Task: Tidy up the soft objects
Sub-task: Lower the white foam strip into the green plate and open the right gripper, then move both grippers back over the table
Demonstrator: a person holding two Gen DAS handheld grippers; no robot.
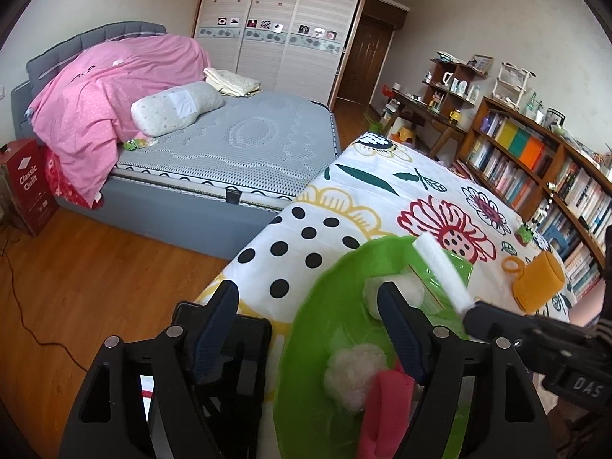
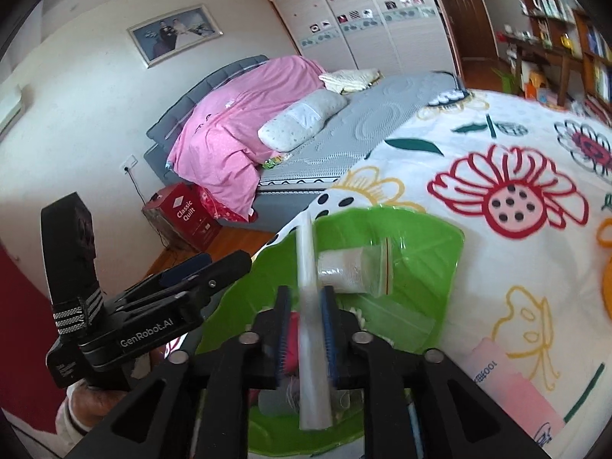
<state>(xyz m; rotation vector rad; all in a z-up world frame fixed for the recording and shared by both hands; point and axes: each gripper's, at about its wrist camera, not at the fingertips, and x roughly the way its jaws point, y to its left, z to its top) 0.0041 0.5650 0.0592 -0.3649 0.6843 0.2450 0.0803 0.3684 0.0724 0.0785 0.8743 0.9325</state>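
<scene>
While the right gripper (image 2: 305, 329) pinches the white foam stick (image 2: 308, 306) over the green bowl (image 2: 428, 252), lower it gently, then let go. The left gripper (image 1: 310, 329) waits wide open, maybe empty.

We saw the right claw (image 2: 305, 329) gripping a white roll (image 2: 308, 306) over a green tray (image 2: 420, 252) on the floral desk (image 2: 497, 145).

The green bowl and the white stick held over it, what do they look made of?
The green bowl looks like glossy, slightly see-through plastic: light glints on its rim. The white stick, held by the right gripper, seems to be soft foam or rolled padding, matte and pale; I cannot tell which.
</scene>
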